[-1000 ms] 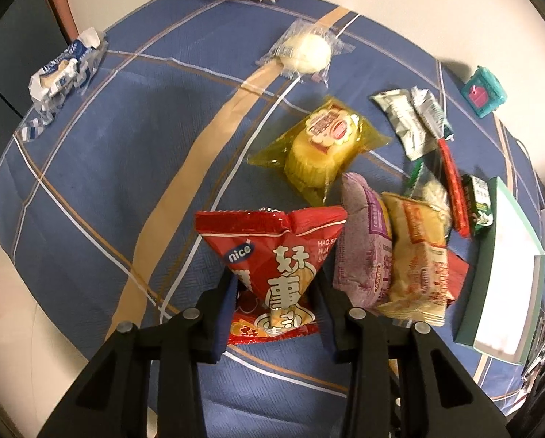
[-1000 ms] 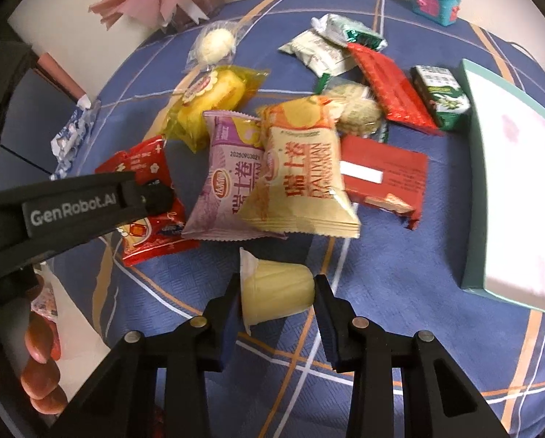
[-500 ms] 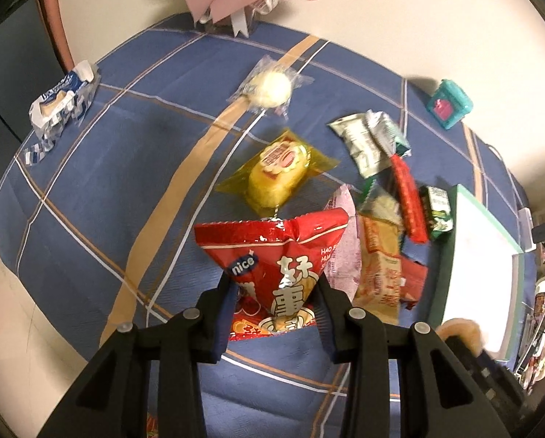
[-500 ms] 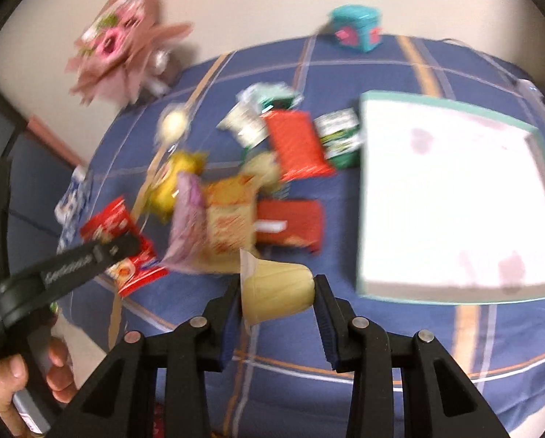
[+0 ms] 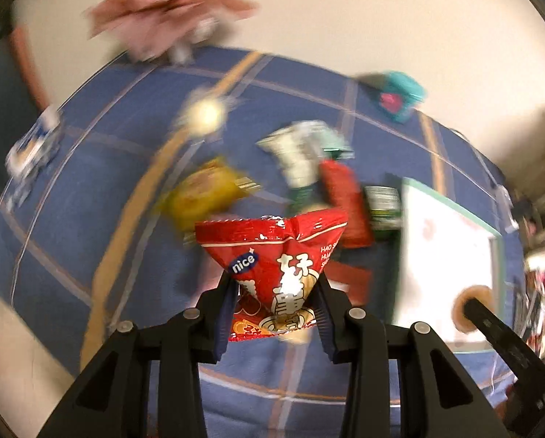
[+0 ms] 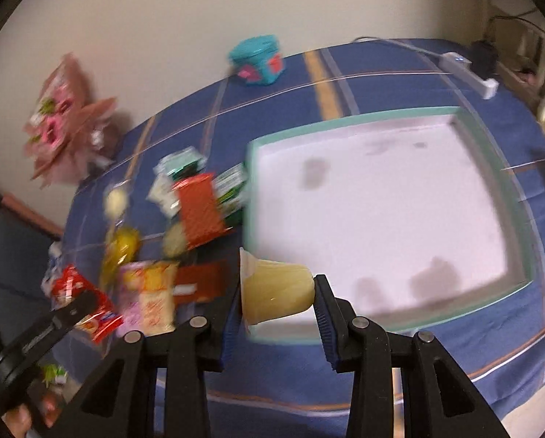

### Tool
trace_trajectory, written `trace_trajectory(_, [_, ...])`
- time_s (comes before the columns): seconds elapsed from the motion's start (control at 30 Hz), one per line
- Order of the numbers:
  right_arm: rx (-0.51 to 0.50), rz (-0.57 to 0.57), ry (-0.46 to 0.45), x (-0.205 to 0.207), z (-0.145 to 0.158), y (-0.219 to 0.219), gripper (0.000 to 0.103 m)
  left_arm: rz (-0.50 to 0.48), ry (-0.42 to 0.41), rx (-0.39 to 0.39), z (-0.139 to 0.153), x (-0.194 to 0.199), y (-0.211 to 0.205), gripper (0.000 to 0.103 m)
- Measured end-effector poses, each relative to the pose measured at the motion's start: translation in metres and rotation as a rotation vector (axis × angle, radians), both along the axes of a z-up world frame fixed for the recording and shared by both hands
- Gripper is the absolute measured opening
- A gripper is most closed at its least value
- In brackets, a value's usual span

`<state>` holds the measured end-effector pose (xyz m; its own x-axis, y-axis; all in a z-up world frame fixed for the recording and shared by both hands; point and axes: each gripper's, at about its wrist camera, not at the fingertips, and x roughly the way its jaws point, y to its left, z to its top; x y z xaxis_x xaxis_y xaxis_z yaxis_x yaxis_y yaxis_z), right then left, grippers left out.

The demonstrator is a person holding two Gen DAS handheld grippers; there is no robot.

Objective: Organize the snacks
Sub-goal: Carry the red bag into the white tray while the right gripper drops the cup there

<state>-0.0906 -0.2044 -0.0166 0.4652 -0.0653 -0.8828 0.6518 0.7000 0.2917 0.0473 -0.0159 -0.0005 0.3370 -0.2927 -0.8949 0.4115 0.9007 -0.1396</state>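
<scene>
My left gripper [image 5: 274,304] is shut on a red snack bag [image 5: 276,255] and holds it above the blue tablecloth. My right gripper [image 6: 277,301] is shut on a yellow jelly cup [image 6: 276,292], lying sideways between the jaws, at the near left corner of the white tray with a teal rim [image 6: 363,118]. The tray also shows in the left wrist view [image 5: 451,200], with the jelly cup [image 5: 473,308] and right gripper over it. A pile of snack packets [image 6: 195,211] lies left of the tray.
A teal box [image 6: 259,58] stands at the table's far edge. A pink bouquet [image 6: 64,120] sits at the far left. A white power strip [image 6: 473,73] lies at the far right. A blue-white packet [image 5: 31,146] lies alone at the left.
Both grippers have risen and moved right toward the tray with their loads. The jelly cup has gone from left of the tray to its near left corner.
</scene>
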Motion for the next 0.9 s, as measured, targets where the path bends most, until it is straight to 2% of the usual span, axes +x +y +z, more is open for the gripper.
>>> trace_trajectory(0.17, [0.017,-0.086,-0.01,-0.005,-0.009,-0.037,0.04,-0.163,0.004,0.004,-0.001,-0.017,-0.077,0.041])
trace_trajectory(0.33, [0.007,-0.149,-0.004,-0.008,-0.018,-0.066,0.04,-0.264,0.011,0.028,-0.015,-0.025,-0.133,0.041])
trace_trajectory(0.53, [-0.047,-0.204,0.025,-0.007,-0.025,-0.1,0.04,-0.308,0.002,0.03,-0.029,-0.021,-0.173,0.041])
trace_trajectory(0.83, [-0.07,-0.251,0.053,-0.003,-0.039,-0.137,0.04,-0.333,-0.013,0.015,-0.042,-0.006,-0.214,0.041])
trace_trajectory(0.87, [-0.073,-0.255,0.055,-0.003,-0.04,-0.139,0.04,-0.335,-0.016,0.015,-0.043,-0.005,-0.216,0.043])
trace_trajectory(0.9, [-0.077,-0.258,0.056,-0.003,-0.04,-0.141,0.04,-0.336,-0.02,0.015,-0.043,-0.005,-0.217,0.052])
